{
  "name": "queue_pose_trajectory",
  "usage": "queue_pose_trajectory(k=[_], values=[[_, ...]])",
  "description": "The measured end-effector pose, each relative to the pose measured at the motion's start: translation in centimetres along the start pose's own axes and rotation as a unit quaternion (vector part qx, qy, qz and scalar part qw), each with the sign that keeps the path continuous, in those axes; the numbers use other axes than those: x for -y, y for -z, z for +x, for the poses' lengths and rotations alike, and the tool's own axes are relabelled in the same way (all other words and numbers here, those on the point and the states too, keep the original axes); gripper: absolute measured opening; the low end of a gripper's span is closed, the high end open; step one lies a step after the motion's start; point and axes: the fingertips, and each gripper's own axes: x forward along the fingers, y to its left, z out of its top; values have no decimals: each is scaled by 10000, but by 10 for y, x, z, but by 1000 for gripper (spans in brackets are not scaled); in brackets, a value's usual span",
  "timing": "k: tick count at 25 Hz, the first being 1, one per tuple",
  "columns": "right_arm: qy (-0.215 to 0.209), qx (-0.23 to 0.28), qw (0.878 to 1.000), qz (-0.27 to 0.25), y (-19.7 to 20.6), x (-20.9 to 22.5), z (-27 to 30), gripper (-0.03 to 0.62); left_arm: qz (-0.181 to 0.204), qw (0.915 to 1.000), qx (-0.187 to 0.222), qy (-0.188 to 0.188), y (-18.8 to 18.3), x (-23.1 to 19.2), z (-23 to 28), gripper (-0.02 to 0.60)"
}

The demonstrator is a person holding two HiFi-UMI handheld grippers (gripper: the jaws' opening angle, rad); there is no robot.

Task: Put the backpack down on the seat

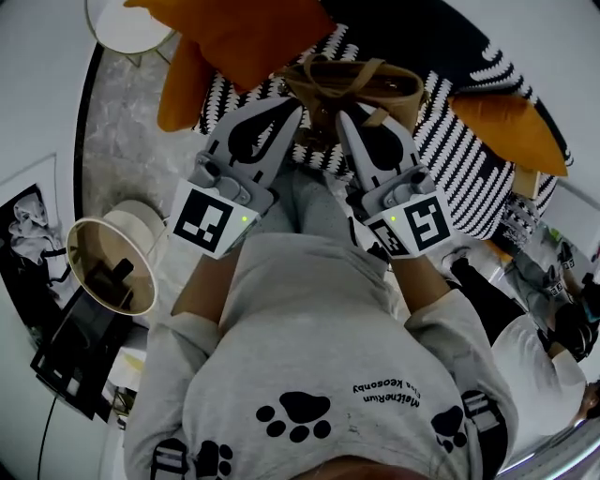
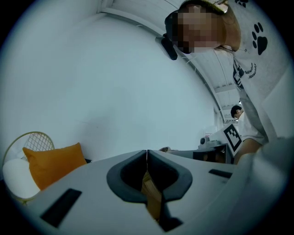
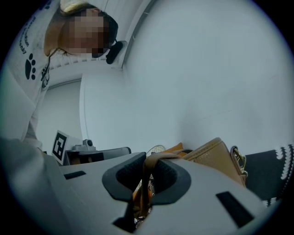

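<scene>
The tan backpack (image 1: 361, 86) hangs just above the black-and-white striped seat (image 1: 455, 141), held by its straps from both sides. My left gripper (image 1: 292, 111) is shut on a tan strap (image 2: 151, 195), which shows between its dark pads in the left gripper view. My right gripper (image 1: 343, 114) is shut on another tan strap (image 3: 143, 181). In the right gripper view the backpack's body (image 3: 219, 158), with a brass ring, sits just right of the jaws. The backpack's underside is hidden, so I cannot tell whether it touches the seat.
Orange cushions lie on the seat at the back left (image 1: 239, 42) and right (image 1: 511, 127). A round white side table (image 1: 122, 23) stands at the far left. A tan round shade (image 1: 111, 264) is near my left elbow. Another person (image 1: 548, 328) is at the right.
</scene>
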Motion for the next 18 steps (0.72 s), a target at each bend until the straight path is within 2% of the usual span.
queue_pose_trajectory(k=[11,18], values=[[-97,-76,9999,-10,37,41,17,58,-122,9999,10,42,44,-13,41,21],[-127,-174,9997,97,71,54,25,58,-186,9998,-98,-16,76,-24,47,21]])
